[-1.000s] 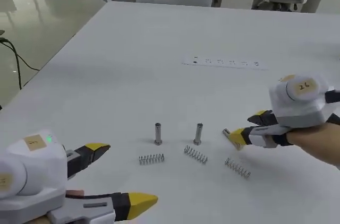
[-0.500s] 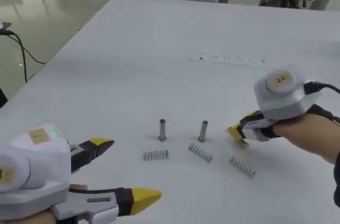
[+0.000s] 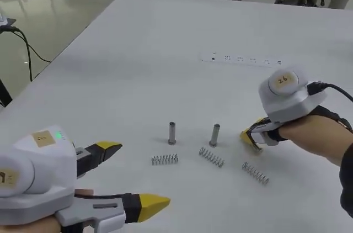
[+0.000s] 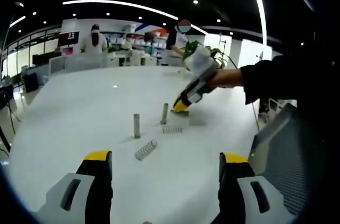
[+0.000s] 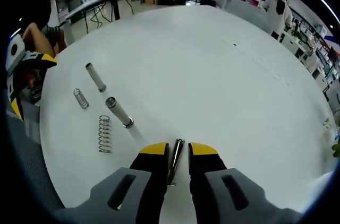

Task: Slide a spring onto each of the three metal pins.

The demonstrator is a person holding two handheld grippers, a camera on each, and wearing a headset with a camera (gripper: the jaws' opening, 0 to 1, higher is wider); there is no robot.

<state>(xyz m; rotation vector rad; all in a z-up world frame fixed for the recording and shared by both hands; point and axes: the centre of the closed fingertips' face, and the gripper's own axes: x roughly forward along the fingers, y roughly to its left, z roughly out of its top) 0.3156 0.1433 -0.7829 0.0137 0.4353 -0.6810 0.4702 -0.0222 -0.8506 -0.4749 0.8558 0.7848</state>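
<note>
Right yellow-tipped gripper [image 5: 176,152] has the third slim metal pin [image 5: 175,163] pinched, toward the near edge of the white tabletop [image 3: 165,51], beside two standing pins [image 3: 172,133] and three wire springs [image 3: 211,157]. Left gripper [image 3: 135,175] gapes wide, empty. Next up, I'd guess: stand it upright.

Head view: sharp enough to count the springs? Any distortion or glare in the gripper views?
Head view: even light, faint shadows, middle spring coils resolve. Left gripper view: fisheye curves the table, ceiling lights flare. Right gripper view: same curving, held pin sharp.
</note>
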